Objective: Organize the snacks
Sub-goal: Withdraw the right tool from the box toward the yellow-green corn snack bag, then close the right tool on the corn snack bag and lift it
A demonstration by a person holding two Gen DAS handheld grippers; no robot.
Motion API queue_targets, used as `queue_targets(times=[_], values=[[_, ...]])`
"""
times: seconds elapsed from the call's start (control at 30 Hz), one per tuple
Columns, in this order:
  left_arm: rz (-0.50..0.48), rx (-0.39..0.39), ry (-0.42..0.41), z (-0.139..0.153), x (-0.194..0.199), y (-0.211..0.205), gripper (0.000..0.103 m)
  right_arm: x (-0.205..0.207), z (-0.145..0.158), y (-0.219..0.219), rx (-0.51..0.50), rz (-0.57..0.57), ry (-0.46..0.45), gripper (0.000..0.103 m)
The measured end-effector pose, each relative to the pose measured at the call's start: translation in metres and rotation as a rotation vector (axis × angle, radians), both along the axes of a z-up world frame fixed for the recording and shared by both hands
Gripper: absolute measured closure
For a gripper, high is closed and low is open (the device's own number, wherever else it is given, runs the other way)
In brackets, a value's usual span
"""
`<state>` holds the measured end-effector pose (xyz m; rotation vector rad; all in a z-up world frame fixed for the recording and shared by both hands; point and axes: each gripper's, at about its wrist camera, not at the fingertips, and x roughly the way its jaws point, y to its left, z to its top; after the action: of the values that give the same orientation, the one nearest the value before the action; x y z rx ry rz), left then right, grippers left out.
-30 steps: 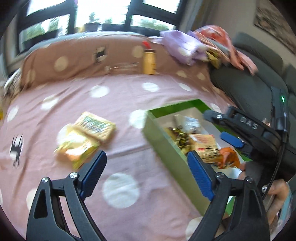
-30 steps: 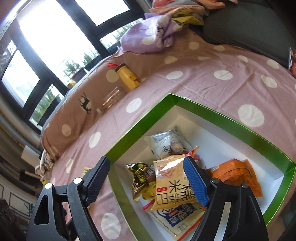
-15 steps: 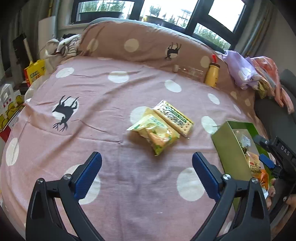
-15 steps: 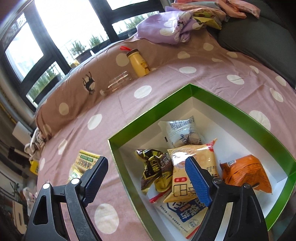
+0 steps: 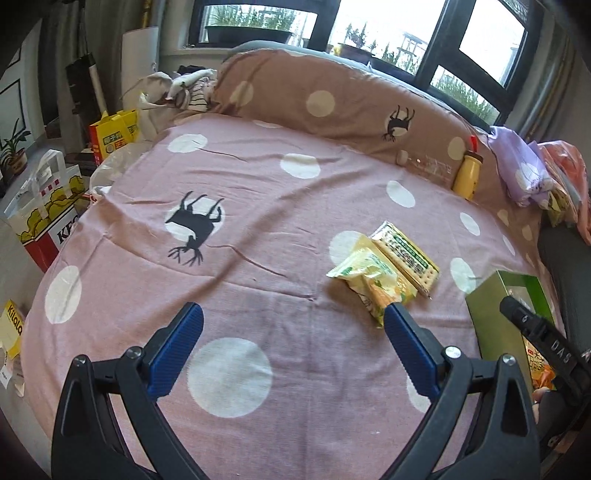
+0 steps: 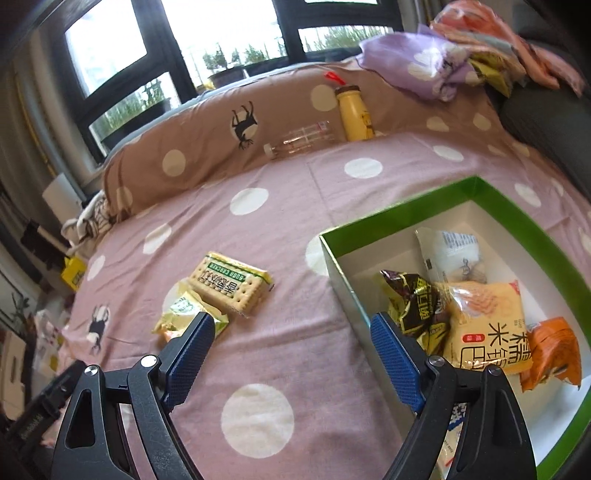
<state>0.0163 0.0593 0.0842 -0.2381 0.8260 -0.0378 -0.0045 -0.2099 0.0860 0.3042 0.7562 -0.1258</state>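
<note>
Since a second ago your left gripper (image 5: 291,325) has swung away from the green box (image 5: 491,325) toward the open bedspread (image 5: 258,229), its jaws spread wider and empty, and your right gripper (image 6: 291,341) has slid left off the box (image 6: 517,206), open with nothing between its fingers. The cracker pack (image 6: 231,284) and the yellow snack bag (image 6: 181,312) lie touching on the bedspread (image 6: 295,206), the bag just beyond your left gripper's right finger and behind your right gripper's left finger.

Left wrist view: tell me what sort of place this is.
Probably a lived-in home room: a pink polka-dot fabric cover spread over a soft surface, a dark-framed window with potted plants outside, and a dark grey sofa alongside.
</note>
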Motion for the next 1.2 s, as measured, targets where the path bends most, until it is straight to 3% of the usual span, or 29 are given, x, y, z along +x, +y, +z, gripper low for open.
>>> queue_targets(times=[0.27, 0.53, 0.7, 0.83, 0.9, 1.0, 1.1, 1.2], values=[[0.024, -0.025, 0.019, -0.005, 0.006, 0.012, 0.004, 0.009, -0.008, 0.028, -0.003, 0.105, 0.026, 0.016], [-0.027, -0.025, 0.063, -0.022, 0.023, 0.002, 0.004, 0.031, -0.018, 0.047, 0.024, 0.196, 0.085, 0.016], [-0.085, -0.082, 0.09, -0.033, 0.043, -0.01, 0.006, 0.058, -0.023, 0.049, 0.138, 0.253, 0.125, 0.016], [-0.13, -0.131, 0.11, -0.041, 0.057, -0.025, 0.007, 0.087, -0.035, 0.046, 0.286, 0.299, 0.175, 0.016], [-0.16, -0.152, 0.123, -0.045, 0.064, -0.033, 0.009, 0.099, -0.039, 0.049, 0.274, 0.309, 0.185, 0.017], [-0.188, -0.192, 0.149, -0.053, 0.071, -0.042, 0.014, 0.112, -0.046, 0.062, 0.216, 0.353, 0.219, 0.025], [-0.197, -0.218, 0.171, -0.06, 0.077, -0.046, 0.026, 0.119, -0.053, 0.074, 0.219, 0.428, 0.227, 0.025], [-0.19, -0.212, 0.187, -0.067, 0.08, -0.046, 0.044, 0.124, -0.058, 0.079, 0.206, 0.458, 0.252, 0.025]])
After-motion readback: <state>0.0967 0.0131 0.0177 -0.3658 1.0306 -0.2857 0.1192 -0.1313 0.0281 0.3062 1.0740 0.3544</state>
